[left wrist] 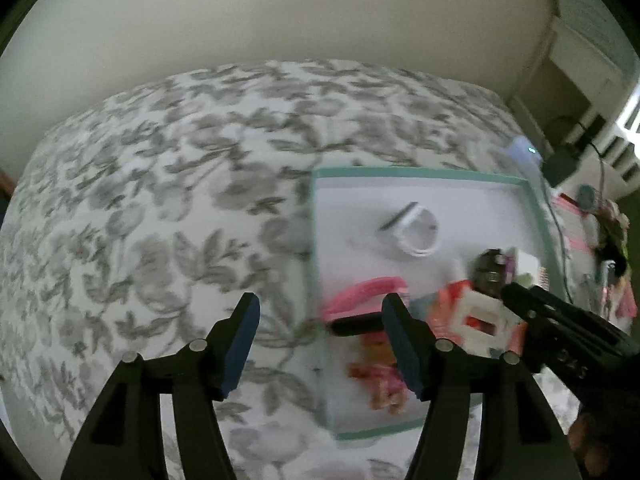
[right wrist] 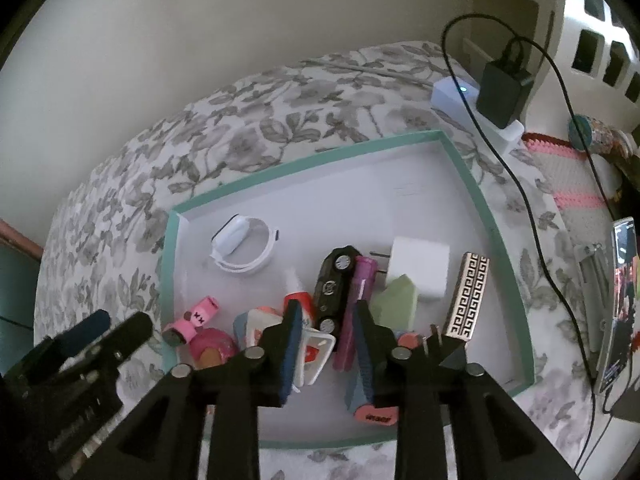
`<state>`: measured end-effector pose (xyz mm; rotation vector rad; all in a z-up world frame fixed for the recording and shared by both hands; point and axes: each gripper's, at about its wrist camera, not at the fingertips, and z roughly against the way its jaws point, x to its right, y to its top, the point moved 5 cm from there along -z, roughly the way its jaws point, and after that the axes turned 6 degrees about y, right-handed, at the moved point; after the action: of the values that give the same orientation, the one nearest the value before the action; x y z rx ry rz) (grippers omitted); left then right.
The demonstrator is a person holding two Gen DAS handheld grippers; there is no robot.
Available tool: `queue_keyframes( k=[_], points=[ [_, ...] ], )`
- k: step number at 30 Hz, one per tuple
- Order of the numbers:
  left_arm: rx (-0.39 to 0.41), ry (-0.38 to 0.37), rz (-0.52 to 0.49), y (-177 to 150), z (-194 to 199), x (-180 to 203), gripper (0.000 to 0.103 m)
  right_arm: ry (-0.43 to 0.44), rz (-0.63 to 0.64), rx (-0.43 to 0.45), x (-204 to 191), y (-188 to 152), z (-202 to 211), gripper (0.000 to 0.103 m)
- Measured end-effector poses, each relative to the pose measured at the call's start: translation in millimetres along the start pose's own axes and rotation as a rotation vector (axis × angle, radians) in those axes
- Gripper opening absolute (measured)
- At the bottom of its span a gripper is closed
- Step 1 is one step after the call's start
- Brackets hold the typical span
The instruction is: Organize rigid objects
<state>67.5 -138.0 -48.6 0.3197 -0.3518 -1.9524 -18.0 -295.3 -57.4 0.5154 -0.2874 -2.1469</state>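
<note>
A shallow white tray with a teal rim [right wrist: 472, 184] lies on a flowered bedspread and holds several small items: a white watch band [right wrist: 244, 248], a black toy car [right wrist: 334, 288], a purple tube [right wrist: 356, 308], a white charger plug [right wrist: 420, 272], a green block [right wrist: 394, 300], a patterned bar [right wrist: 468, 296] and pink toys [right wrist: 196, 318]. My right gripper [right wrist: 328, 312] is open above the car and tube. My left gripper [left wrist: 318, 312] is open and empty at the tray's left rim [left wrist: 316, 240]; it also shows in the right wrist view [right wrist: 116, 328].
A white power strip with a black adapter [right wrist: 500, 92] and cable lies past the tray's far right corner. A crocheted pink-striped mat [right wrist: 568, 176] and a phone on a stand [right wrist: 618, 304] are at the right. The flowered bedspread [left wrist: 160, 200] stretches left.
</note>
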Motion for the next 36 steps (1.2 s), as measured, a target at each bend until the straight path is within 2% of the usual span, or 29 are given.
queue_keyframes(
  k=[2,3,4,6,11,14,20,28,33,36],
  points=[
    [0.008,0.011,0.023,-1.7,-0.3,-11.2,0.091,0.001,0.008,0.000,-4.5,-2.2,-0.7,0.043],
    [0.016,0.021,0.037,-3.0,0.1,-18.5,0.093,0.004,0.014,0.002,-7.9,-3.7,-0.9,0.048],
    [0.021,0.027,0.042,-3.7,0.3,-21.9,0.093,0.005,0.018,0.005,-10.1,-4.9,-0.6,0.051],
    [0.032,0.046,0.052,-6.5,1.6,-30.3,0.093,0.005,0.034,0.009,-15.1,-7.9,-0.1,0.069],
    [0.051,0.067,0.063,-15.1,6.7,-41.1,0.097,-0.004,0.066,0.007,-22.6,-18.3,0.5,0.081],
    [0.058,0.076,0.051,-22.4,9.7,-42.2,0.098,-0.004,0.070,0.004,-24.1,-25.3,1.5,0.083],
    [0.058,0.044,0.068,-34.3,16.4,-46.2,0.098,-0.015,0.085,0.017,-26.0,-37.0,7.7,0.102],
    [0.096,0.062,0.115,-43.5,36.5,-63.5,0.098,-0.034,0.118,0.040,-30.9,-51.0,19.2,0.103],
    [0.138,0.142,0.094,-51.0,50.0,-69.7,0.098,-0.038,0.136,0.070,-37.3,-56.1,29.1,0.103],
    [0.121,0.171,0.090,-56.4,51.6,-73.8,0.098,-0.039,0.142,0.089,-40.3,-58.8,35.4,0.103]
  ],
)
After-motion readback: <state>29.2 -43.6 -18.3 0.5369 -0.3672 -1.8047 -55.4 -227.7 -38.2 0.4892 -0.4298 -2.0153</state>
